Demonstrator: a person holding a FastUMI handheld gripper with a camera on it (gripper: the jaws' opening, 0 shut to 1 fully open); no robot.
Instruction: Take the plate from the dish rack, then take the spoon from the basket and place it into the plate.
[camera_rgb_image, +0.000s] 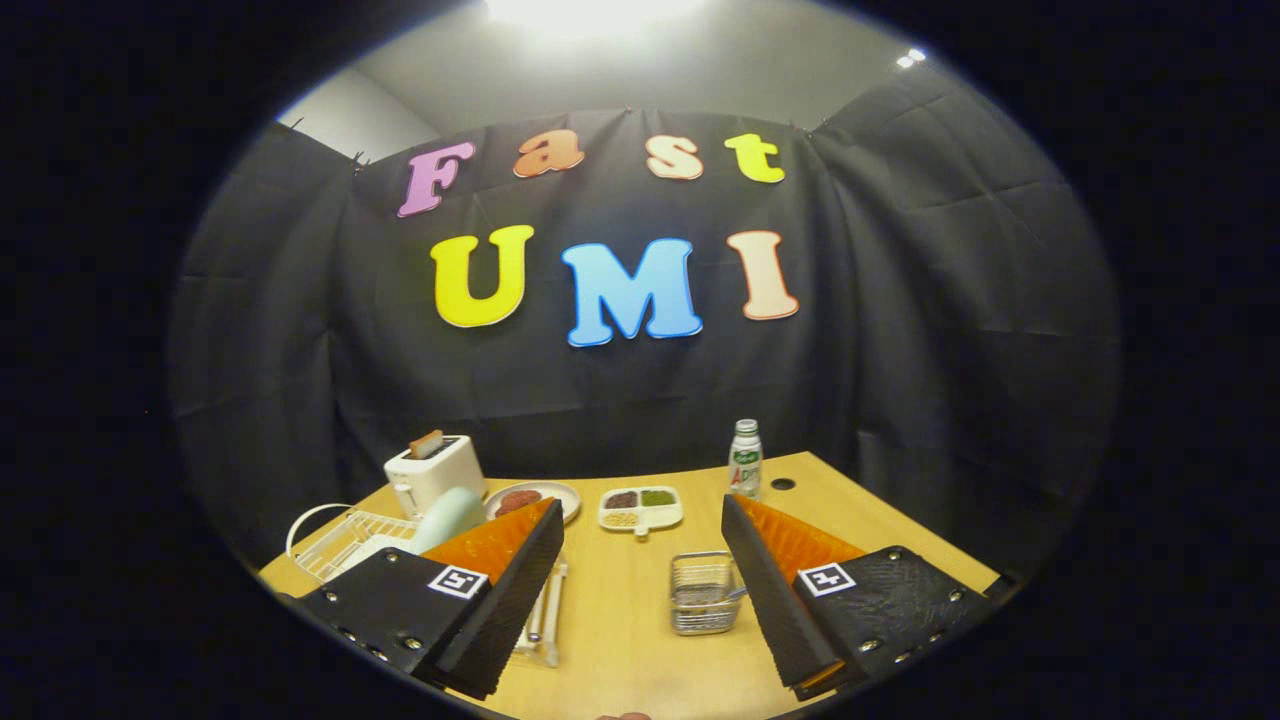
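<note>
My gripper (640, 530) hangs open above the wooden table (620, 640), its two black and orange fingers (510, 575) wide apart with nothing between them. A pale green plate (447, 518) stands on edge in the white wire dish rack (345, 540), just beyond the left finger and partly hidden by it. The small wire basket (703, 592) sits on the table close to the inner side of the right finger. A spoon handle (735, 594) pokes out of the basket toward that finger.
A white toaster (433, 472) with a slice in it stands behind the rack. Farther back lie a round plate of food (535, 497), a white divided dish (641, 507) and a small bottle (745, 460). A clear holder (545, 615) lies under the left finger.
</note>
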